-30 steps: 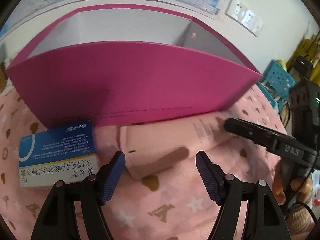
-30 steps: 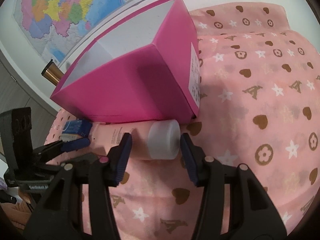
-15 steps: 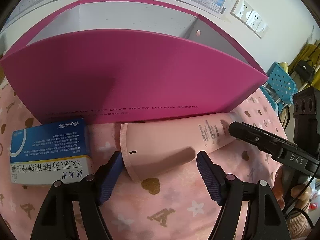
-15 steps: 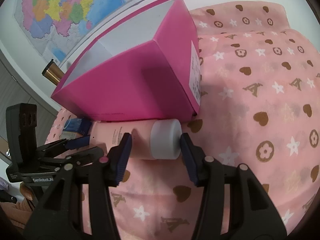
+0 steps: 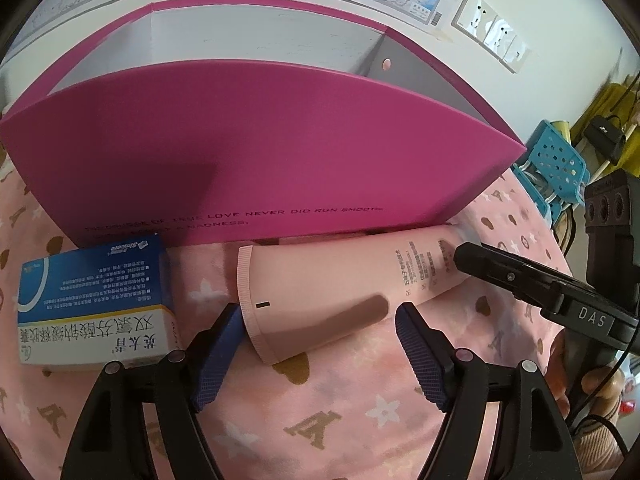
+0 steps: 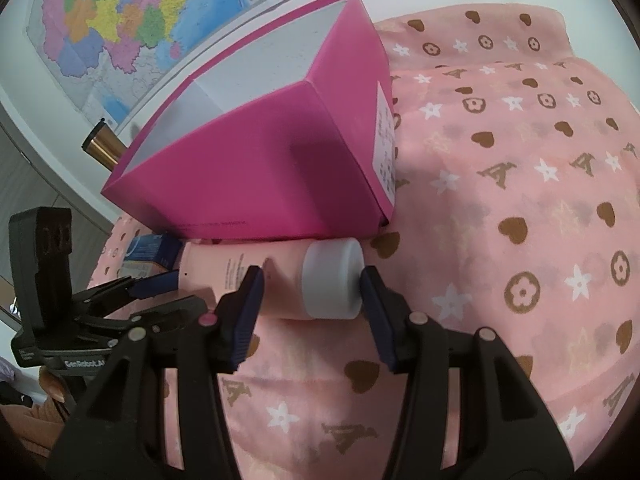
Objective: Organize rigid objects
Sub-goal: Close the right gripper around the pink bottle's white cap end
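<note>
left wrist: pink tube (image 5: 336,280) beside magenta box (image 5: 260,152)

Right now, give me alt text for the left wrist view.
A pale pink tube lies on a pink patterned cloth before a magenta box, its crimped end between the open left hand-held gripper fingers. A blue and white medicine box sits to its left; the right hand-held gripper reaches its far end.

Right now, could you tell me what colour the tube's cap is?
The cap is plain white, on a pale pink tube; the right wrist view shows it best.
</note>
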Action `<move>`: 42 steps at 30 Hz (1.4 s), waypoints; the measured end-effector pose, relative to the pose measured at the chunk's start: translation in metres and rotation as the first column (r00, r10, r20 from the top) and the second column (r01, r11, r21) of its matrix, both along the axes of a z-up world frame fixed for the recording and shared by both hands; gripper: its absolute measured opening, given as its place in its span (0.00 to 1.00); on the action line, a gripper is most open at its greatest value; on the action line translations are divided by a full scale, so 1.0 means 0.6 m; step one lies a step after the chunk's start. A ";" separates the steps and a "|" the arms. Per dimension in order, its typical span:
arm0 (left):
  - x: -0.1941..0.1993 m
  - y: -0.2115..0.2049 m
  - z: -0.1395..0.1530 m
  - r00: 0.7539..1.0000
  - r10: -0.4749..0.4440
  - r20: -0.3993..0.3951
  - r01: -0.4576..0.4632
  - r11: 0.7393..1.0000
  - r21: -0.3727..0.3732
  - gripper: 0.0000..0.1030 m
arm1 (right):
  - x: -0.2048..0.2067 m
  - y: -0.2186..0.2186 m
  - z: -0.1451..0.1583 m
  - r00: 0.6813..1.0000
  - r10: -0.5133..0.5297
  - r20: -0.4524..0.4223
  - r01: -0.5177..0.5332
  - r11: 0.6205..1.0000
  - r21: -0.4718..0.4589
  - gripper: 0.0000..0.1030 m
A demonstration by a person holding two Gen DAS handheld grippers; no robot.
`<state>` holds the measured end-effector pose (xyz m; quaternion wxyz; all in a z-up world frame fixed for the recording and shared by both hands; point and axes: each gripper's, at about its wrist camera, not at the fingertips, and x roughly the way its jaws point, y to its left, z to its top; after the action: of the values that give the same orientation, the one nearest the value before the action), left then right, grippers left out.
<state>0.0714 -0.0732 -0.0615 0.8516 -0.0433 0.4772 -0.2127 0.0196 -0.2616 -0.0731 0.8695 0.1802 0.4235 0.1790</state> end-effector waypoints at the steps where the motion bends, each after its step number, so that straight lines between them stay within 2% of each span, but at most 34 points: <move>1: -0.001 0.000 0.000 1.000 -0.002 0.001 0.002 1.000 -0.001 0.76 | -0.002 0.000 0.001 1.000 -0.001 0.001 0.001 1.000 0.000 0.51; 24: -0.030 -0.001 0.018 0.999 -0.005 0.036 0.006 1.000 -0.004 0.76 | -0.037 0.003 0.013 1.000 -0.006 0.022 0.006 1.000 -0.007 0.51; 32: -0.042 0.005 0.028 0.999 -0.005 0.048 0.005 1.000 -0.007 0.76 | -0.045 0.006 0.031 0.999 -0.002 0.052 0.003 1.000 -0.014 0.51; 42: -0.033 0.008 0.014 1.000 -0.019 0.023 0.019 1.000 -0.004 0.75 | -0.037 0.003 0.004 1.000 -0.005 0.018 0.005 1.000 0.011 0.52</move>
<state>0.0516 -0.0686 -0.0529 0.8547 -0.0383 0.4675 -0.2225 -0.0024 -0.2596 -0.0707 0.8727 0.1843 0.4145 0.1808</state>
